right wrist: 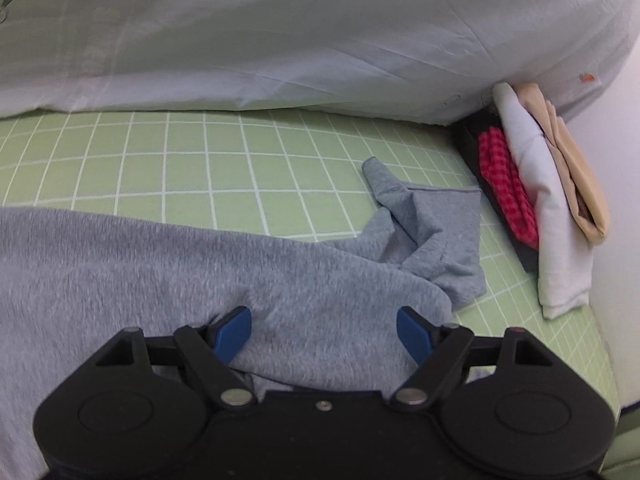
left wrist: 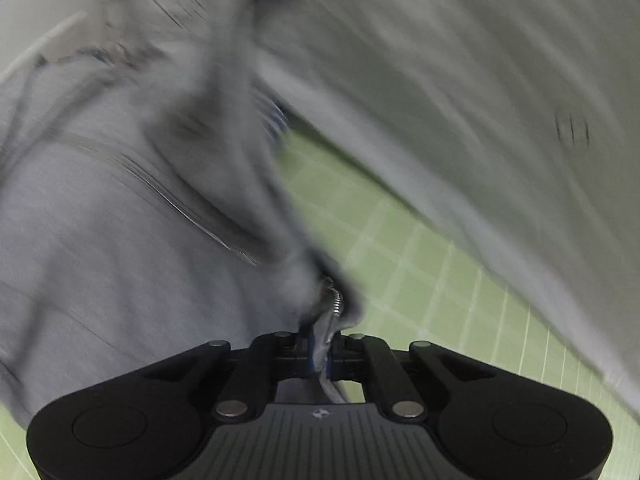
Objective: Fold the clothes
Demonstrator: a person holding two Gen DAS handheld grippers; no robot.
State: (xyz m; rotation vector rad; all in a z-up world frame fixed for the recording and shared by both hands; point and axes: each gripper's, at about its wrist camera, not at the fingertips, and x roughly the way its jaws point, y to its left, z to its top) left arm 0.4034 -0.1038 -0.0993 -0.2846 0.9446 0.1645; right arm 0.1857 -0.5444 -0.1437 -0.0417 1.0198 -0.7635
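Grey fleece garment (right wrist: 120, 272) lies spread across the green checked bed sheet (right wrist: 180, 160), one sleeve (right wrist: 432, 232) crumpled and twisted toward the far right. In the blurred left wrist view a gathered fold of the same cloth runs straight into the left tool (left wrist: 320, 344), whose jaws are pressed together and pinching that fabric; something metallic, perhaps a zipper pull, sits at the pinch, though blur hides what it is. The right tool (right wrist: 324, 328) stands spread, its blue pads (right wrist: 232, 332) resting on the fleece without pinching it. A stack of folded clothes (right wrist: 532, 200) leans at the right edge of the bed beside the white carrot-print duvet (right wrist: 320, 40).

Judging from this, the main risk is a lopsided fold: with only one side gripped, pulling could drag the whole garment instead of turning it over, and the tangled sleeve may get trapped inside. A thin pinch near metal hardware might also slip.
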